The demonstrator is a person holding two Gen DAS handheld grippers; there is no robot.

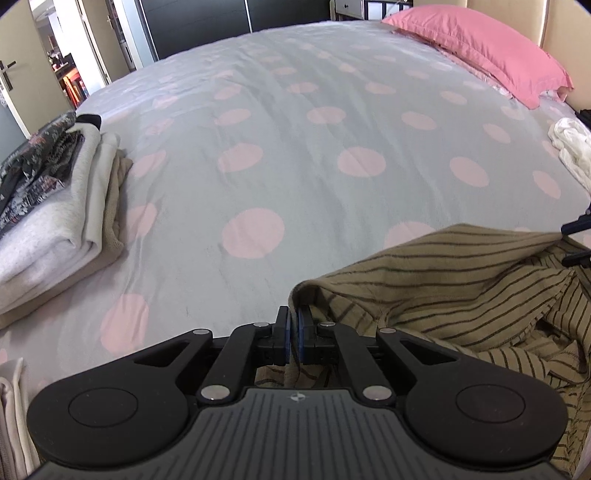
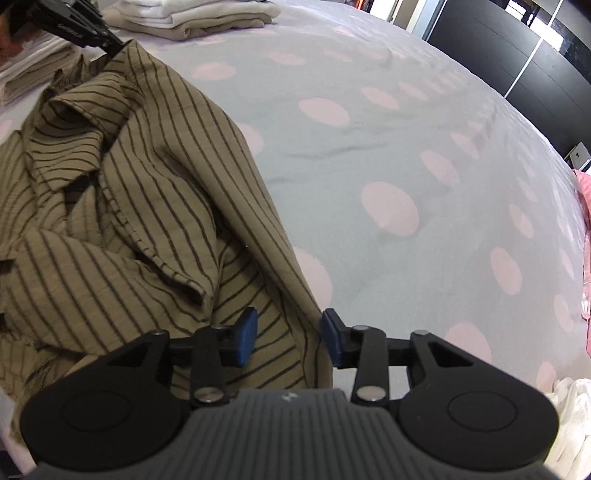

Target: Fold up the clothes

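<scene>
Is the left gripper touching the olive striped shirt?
Touching. In the left wrist view, the left gripper has its jaws shut on a fold of the olive striped shirt.

This is a bedroom in a home. A wide bed (image 1: 295, 155) fills both views, covered in a pale grey spread with pink dots, with a pink pillow (image 1: 480, 51) against a cream headboard (image 1: 561, 40) at two o'clock in the left wrist view. Dark wardrobe doors (image 1: 236, 22) stand at twelve o'clock, an open doorway (image 1: 62, 70) at ten. A stack of folded laundry (image 1: 55, 206) sits at nine o'clock.
</scene>
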